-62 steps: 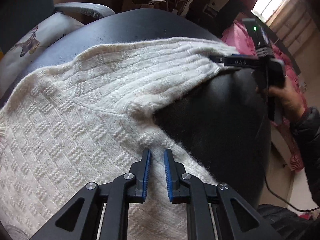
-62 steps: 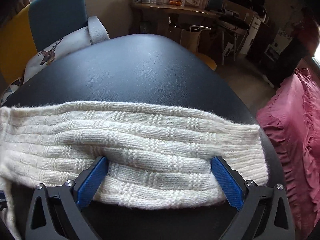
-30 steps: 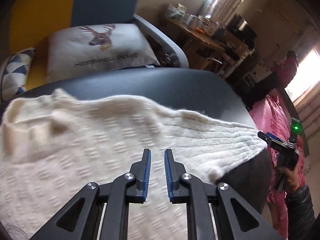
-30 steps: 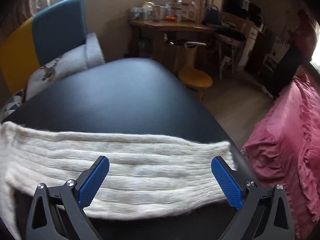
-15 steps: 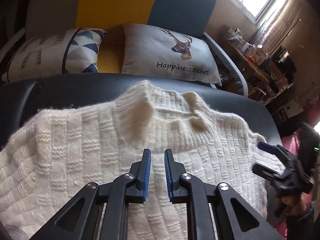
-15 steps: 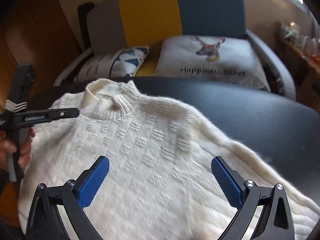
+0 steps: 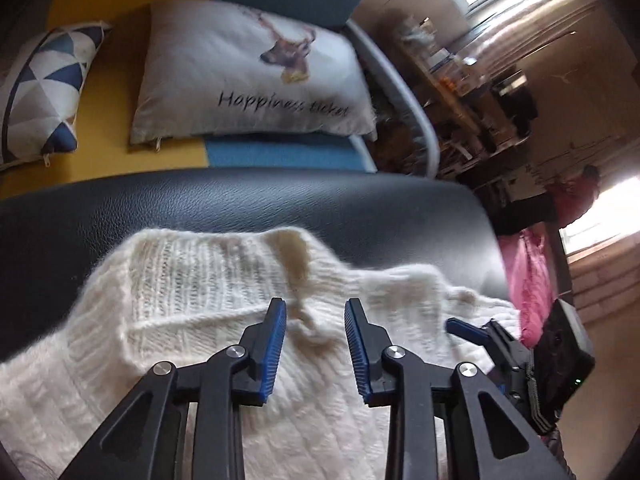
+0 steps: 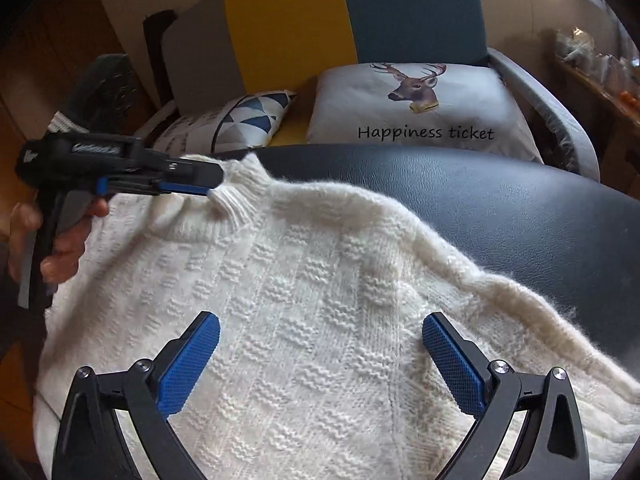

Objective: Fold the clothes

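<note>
Sweater (image 8: 320, 300): soft, limp, light; best pinched at far ribbed collar (image 7: 208, 276); left gripper (image 7: 316, 344) opening, right gripper (image 8: 320, 360) released

Cream basket-knit sweater (image 8: 312, 300) on black leather tabletop (image 8: 500, 208) (blue-padded tongs (image 8: 320, 364)).

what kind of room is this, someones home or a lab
Most likely a lived-in home, a living room or bedsit. A sofa with a deer cushion sits behind the black table where the white sweater lies, and a cluttered sideboard stands by a window.
</note>
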`<state>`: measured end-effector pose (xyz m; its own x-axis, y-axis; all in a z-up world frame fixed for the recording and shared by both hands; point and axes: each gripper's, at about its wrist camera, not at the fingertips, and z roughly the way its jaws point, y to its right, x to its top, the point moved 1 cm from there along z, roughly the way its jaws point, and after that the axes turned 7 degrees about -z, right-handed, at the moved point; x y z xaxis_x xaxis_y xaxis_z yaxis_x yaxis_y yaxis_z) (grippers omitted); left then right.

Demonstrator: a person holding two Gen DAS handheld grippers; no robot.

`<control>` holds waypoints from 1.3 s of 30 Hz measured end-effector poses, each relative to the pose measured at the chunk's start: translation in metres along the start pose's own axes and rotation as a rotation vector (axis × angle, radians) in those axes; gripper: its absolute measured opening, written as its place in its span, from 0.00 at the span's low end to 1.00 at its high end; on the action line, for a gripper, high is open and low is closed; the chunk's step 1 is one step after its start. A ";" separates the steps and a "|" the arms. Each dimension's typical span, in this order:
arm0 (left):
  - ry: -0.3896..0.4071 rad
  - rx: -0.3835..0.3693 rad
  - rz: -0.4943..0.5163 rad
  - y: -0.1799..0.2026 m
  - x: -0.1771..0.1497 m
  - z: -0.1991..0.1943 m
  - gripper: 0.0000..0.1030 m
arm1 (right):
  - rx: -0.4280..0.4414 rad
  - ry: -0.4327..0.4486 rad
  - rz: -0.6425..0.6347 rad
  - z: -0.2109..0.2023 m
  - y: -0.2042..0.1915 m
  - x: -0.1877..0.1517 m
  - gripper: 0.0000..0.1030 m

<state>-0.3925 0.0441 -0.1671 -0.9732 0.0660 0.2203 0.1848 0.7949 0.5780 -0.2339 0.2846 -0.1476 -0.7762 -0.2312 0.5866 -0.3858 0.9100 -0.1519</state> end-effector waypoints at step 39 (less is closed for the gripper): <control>0.537 0.084 -0.687 -0.209 -0.389 -0.288 0.20 | 0.252 0.067 -0.007 -0.052 -0.203 -0.026 1.00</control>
<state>-0.0128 -0.3218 -0.1474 -0.6655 -0.7200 0.1968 -0.4503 0.5976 0.6634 -0.1099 0.1238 -0.0907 -0.7415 -0.2058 0.6386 -0.5095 0.7920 -0.3364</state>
